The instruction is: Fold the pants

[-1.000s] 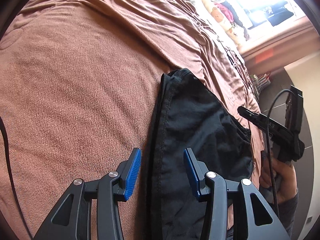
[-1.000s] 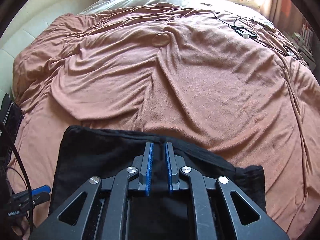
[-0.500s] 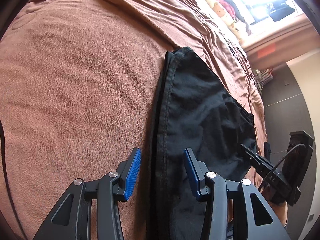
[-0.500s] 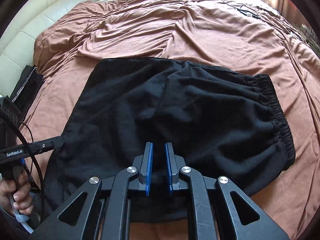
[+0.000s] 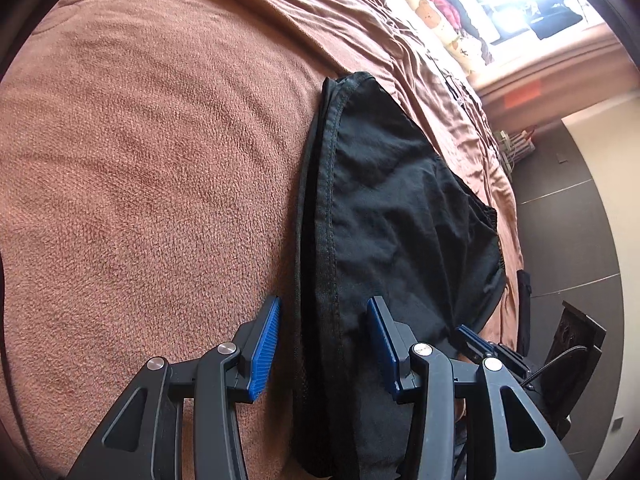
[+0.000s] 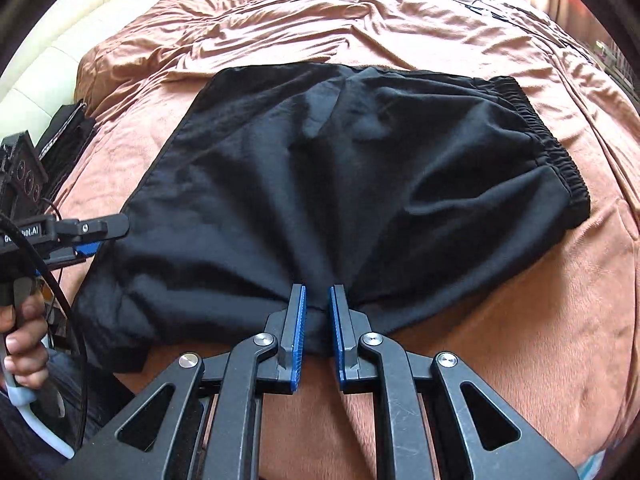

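On the brown blanket (image 6: 520,320) of a bed, black pants (image 6: 360,168) lie spread between two handheld grippers.

Lying folded and flat, the pants show their elastic waistband (image 6: 552,148) at the right in the right wrist view. The right gripper (image 6: 317,300) is clenched on a bunched bit of the near edge, with creases fanning out from it. The left gripper (image 5: 322,330) stands parted above the stitched hem, gripping nothing, the person's left hand (image 6: 24,336) on its handle.
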Action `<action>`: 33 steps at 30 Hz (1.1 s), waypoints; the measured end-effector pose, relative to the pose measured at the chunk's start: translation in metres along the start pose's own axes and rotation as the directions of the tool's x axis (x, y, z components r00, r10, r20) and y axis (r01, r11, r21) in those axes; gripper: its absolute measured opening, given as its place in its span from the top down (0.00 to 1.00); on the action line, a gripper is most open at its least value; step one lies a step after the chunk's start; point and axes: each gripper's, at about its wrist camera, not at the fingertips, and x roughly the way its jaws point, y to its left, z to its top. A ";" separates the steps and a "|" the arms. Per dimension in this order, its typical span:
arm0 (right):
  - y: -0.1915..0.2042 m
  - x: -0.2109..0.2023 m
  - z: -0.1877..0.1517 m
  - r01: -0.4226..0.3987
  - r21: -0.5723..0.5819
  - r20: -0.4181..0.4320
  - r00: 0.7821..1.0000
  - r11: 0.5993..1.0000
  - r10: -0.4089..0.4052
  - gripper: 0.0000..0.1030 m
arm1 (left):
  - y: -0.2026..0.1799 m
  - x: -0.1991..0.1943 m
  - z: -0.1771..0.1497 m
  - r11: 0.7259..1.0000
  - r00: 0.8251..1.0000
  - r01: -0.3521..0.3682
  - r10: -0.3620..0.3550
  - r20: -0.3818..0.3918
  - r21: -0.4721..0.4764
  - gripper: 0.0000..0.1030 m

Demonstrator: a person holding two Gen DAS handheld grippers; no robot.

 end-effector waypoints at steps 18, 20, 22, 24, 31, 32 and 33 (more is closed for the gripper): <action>-0.006 -0.017 0.007 -0.068 0.080 0.113 0.992 0.994 0.059 0.91 | -0.009 0.012 -0.010 0.996 0.995 0.083 -0.082 -0.058 0.022 0.71; -0.007 -0.008 0.004 -0.071 0.082 0.098 0.993 0.994 0.062 0.91 | -0.006 0.011 -0.009 0.996 0.994 0.092 -0.091 -0.057 0.013 0.89; -0.008 0.002 0.002 -0.075 0.085 0.073 0.995 0.994 0.069 0.91 | -0.007 0.007 -0.009 0.994 0.994 0.104 -0.104 -0.046 0.013 0.91; -0.007 0.006 -0.003 -0.080 0.077 0.063 0.995 0.994 0.076 0.91 | -0.011 0.002 -0.008 0.992 0.992 0.121 -0.120 -0.038 0.022 0.91; -0.027 -0.010 0.002 -0.177 0.100 0.060 0.983 0.979 0.171 0.91 | -0.042 -0.019 0.001 0.984 0.986 0.165 -0.165 -0.007 0.064 0.92; -0.031 -0.014 0.005 -0.184 0.101 0.074 0.981 0.978 0.177 0.91 | -0.046 -0.020 0.002 0.984 0.986 0.167 -0.167 -0.004 0.066 0.91; -0.034 -0.018 0.010 -0.187 0.103 0.090 0.980 0.977 0.178 0.91 | -0.048 -0.021 0.003 0.984 0.986 0.167 -0.167 -0.001 0.064 0.91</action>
